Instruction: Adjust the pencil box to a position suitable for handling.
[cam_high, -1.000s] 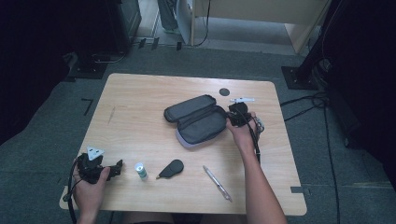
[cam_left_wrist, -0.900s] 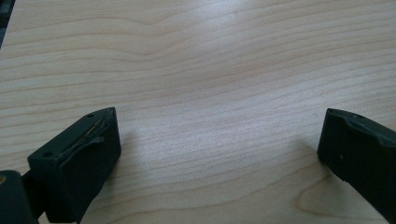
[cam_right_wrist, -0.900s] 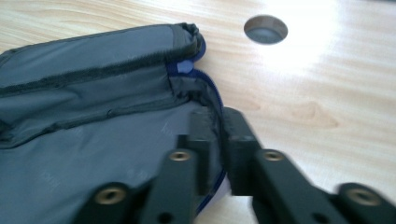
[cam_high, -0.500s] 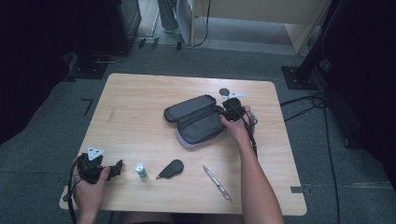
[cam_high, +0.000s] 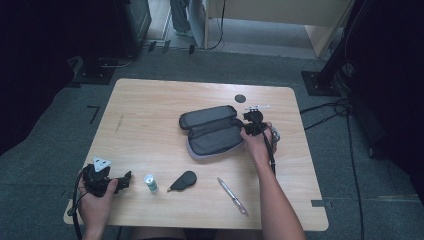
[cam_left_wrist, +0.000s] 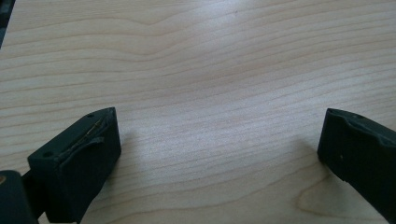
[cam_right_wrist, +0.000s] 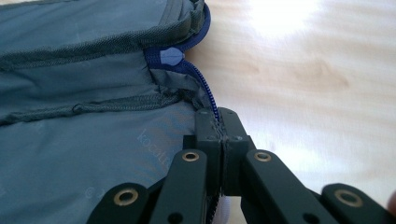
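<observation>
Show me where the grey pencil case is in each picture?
High view: the grey pencil case lies open in the middle of the table, at the right gripper.
Left gripper view: not in it, just wood.
Right gripper view: it covers the left side, its blue zipper pinched in the shut jaws.
Shared landmark: the pale wooden tabletop.

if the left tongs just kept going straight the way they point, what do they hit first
Probably the small white bottle: the open left tongs point along the table toward it, though their exact line is hard to judge.
</observation>
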